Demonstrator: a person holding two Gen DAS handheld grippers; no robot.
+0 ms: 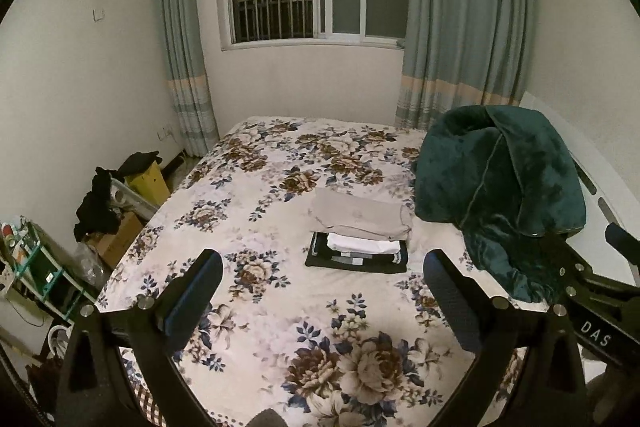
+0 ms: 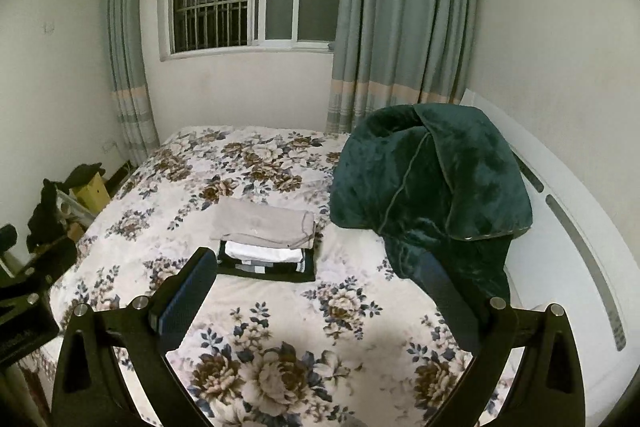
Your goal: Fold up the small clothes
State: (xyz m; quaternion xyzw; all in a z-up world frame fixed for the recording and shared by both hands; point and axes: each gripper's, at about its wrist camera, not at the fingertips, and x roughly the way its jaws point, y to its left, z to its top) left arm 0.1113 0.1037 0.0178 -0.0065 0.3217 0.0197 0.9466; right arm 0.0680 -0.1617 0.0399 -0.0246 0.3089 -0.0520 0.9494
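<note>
Through my left wrist camera, my left gripper (image 1: 322, 267) hangs above the flowered bedspread (image 1: 280, 327) with its fingers spread wide and nothing between them. Ahead of it, near the middle of the bed, sits the stack of folded clothes (image 1: 358, 241): a beige piece (image 1: 360, 215) on top, a white one (image 1: 362, 245) under it, and a black garment (image 1: 356, 263) at the bottom, lying flat on the spread. Just to the right of the stack a dark green plush blanket (image 1: 500, 187) is heaped up, and part of my right gripper's black frame shows at the right edge. Through my right wrist camera, my right gripper (image 2: 320, 271) is likewise released, fingers wide apart and empty, held over the bedspread. Here the stack sits just beyond my left fingertip (image 2: 202, 267), left of centre, with the green blanket rising close beside it on the right, in front of the white headboard (image 2: 572, 227).
</note>
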